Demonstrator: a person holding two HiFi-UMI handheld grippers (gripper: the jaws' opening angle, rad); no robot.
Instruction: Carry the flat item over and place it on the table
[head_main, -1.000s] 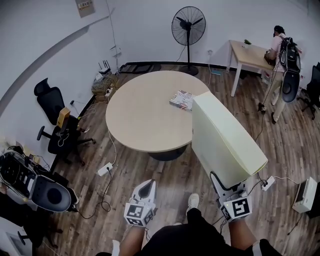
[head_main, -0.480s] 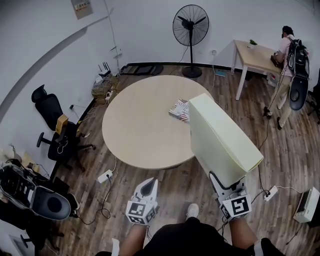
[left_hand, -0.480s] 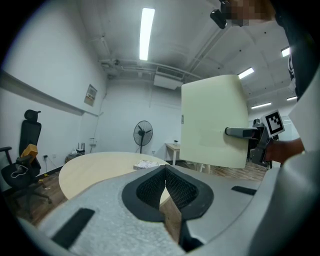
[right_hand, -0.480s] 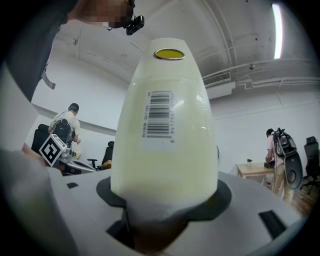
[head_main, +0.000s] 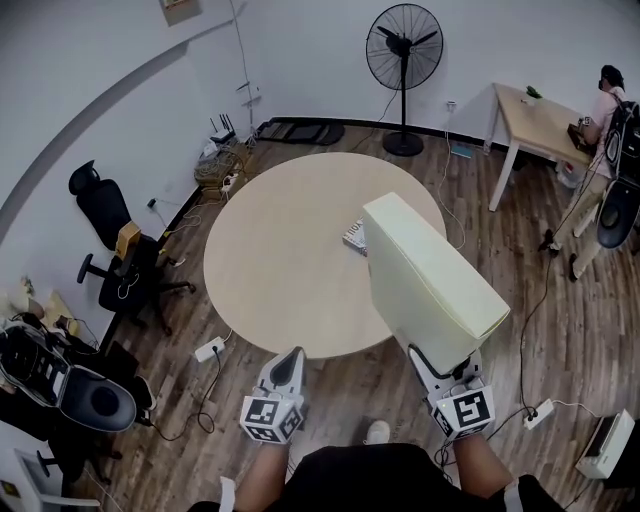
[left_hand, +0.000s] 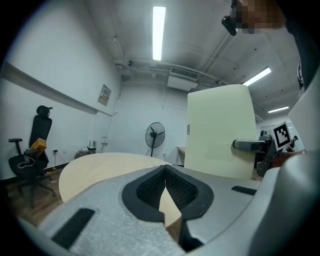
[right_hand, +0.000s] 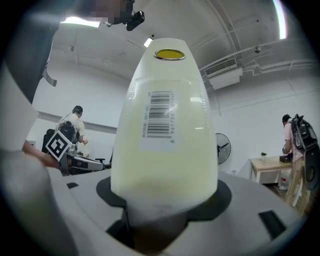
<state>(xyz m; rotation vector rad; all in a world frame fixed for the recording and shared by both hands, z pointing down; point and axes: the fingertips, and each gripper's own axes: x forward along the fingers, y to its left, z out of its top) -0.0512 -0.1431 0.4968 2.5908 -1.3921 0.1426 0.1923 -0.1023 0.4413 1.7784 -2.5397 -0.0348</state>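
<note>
Two tongs in your hands: your right tongs (head_main: 443, 358) clamp the near end of the cream flat slab (head_main: 425, 270), which juts ahead of them over the round worktop (head_main: 270, 250). Your left tongs (head_main: 292, 355) sit pressed together, empty, to their left.

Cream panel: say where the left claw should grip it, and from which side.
Probably the near short edge of the cream panel, beside the right claw, coming from the person's side: it stands on edge; only its thickness fits between jaws. The shut left claw must open first.
</note>
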